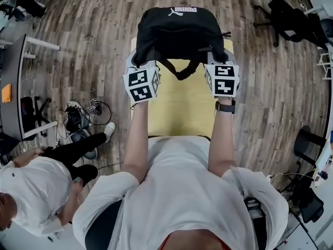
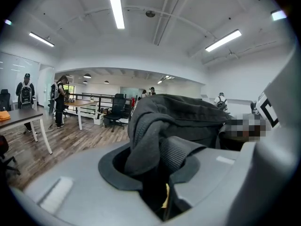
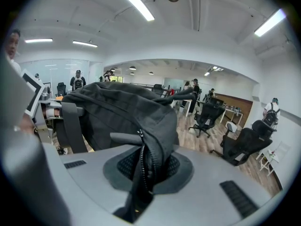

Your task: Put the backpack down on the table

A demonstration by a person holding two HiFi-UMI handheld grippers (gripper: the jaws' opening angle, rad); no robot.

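A black backpack (image 1: 179,30) with a white logo hangs over the far end of the yellow table (image 1: 179,108), held from both sides. My left gripper (image 1: 139,61) is shut on a fold of fabric at its left lower edge. In the left gripper view the grey-black cloth of the backpack (image 2: 188,117) bunches between the jaws of the left gripper (image 2: 160,173). My right gripper (image 1: 214,58) is shut on the right side. In the right gripper view a zippered seam of the backpack (image 3: 113,112) is pinched in the right gripper (image 3: 141,173). Straps dangle beneath the bag.
A person (image 1: 31,191) in a white shirt crouches at the lower left beside a grey desk (image 1: 10,87). A bag with cables (image 1: 78,119) lies on the wooden floor left of the table. Black office chairs (image 1: 291,20) stand at the upper right and right edge.
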